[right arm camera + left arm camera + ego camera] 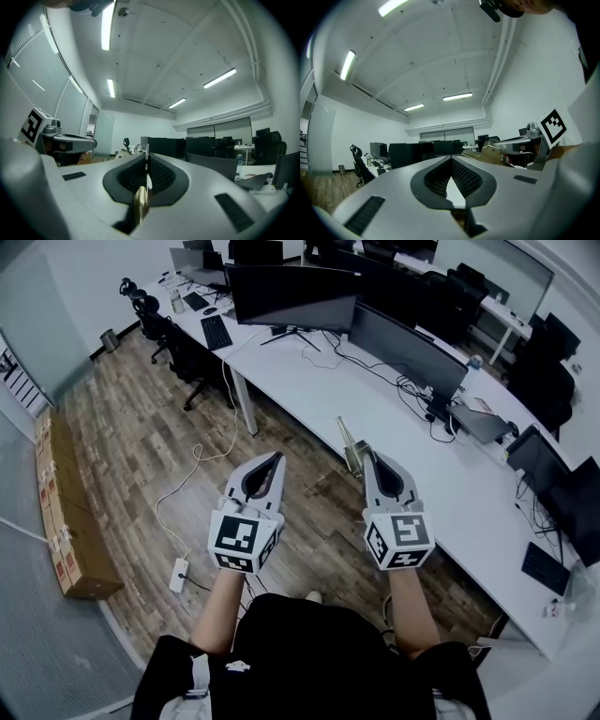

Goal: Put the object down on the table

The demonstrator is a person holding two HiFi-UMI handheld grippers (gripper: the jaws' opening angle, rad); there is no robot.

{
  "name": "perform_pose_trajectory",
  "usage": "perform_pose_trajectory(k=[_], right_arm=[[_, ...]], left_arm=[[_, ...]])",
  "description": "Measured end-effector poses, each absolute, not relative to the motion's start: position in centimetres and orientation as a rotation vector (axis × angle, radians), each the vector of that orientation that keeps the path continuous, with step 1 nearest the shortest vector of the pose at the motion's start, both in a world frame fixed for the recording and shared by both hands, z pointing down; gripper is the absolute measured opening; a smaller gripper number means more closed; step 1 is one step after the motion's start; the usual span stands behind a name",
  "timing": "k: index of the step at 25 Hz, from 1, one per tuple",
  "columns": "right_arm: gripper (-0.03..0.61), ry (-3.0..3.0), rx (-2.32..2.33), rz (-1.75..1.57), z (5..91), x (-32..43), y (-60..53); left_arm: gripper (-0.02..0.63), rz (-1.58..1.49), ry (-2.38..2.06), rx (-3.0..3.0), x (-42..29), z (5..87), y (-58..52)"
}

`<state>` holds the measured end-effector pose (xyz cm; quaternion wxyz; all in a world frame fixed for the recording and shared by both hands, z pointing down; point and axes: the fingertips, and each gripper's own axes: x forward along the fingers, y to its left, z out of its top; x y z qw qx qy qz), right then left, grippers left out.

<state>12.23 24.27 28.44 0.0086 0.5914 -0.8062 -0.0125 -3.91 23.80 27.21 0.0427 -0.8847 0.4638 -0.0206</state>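
My right gripper (367, 457) is shut on a thin flat metal object (350, 443) with a brass-coloured part, which sticks up past the jaw tips. In the right gripper view its steel edge (147, 157) stands pinched between the ribbed pads, with the brass part (139, 206) lower down. I hold it in the air over the wooden floor, just short of the long white table (394, 437). My left gripper (274, 458) hangs beside it, shut with nothing in it (451, 161). The left gripper view shows the object (487, 153) off to the right.
Dark monitors (292, 294), keyboards (216, 331), cables and a laptop (478, 421) stand on the table. Office chairs (155, 324) are at the far left end. A power strip (178, 575) with its cord lies on the floor, and cardboard boxes (70, 521) line the left wall.
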Motion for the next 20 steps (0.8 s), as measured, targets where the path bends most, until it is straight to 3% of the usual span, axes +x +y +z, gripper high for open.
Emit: perform_pose_trajectory(k=[20], right_arm=[[0.025, -2.546, 1.796, -0.039, 29.4, 13.9, 19.0]], left_arm=[[0.012, -0.069, 1.448, -2.7, -1.8, 28.2, 18.9]])
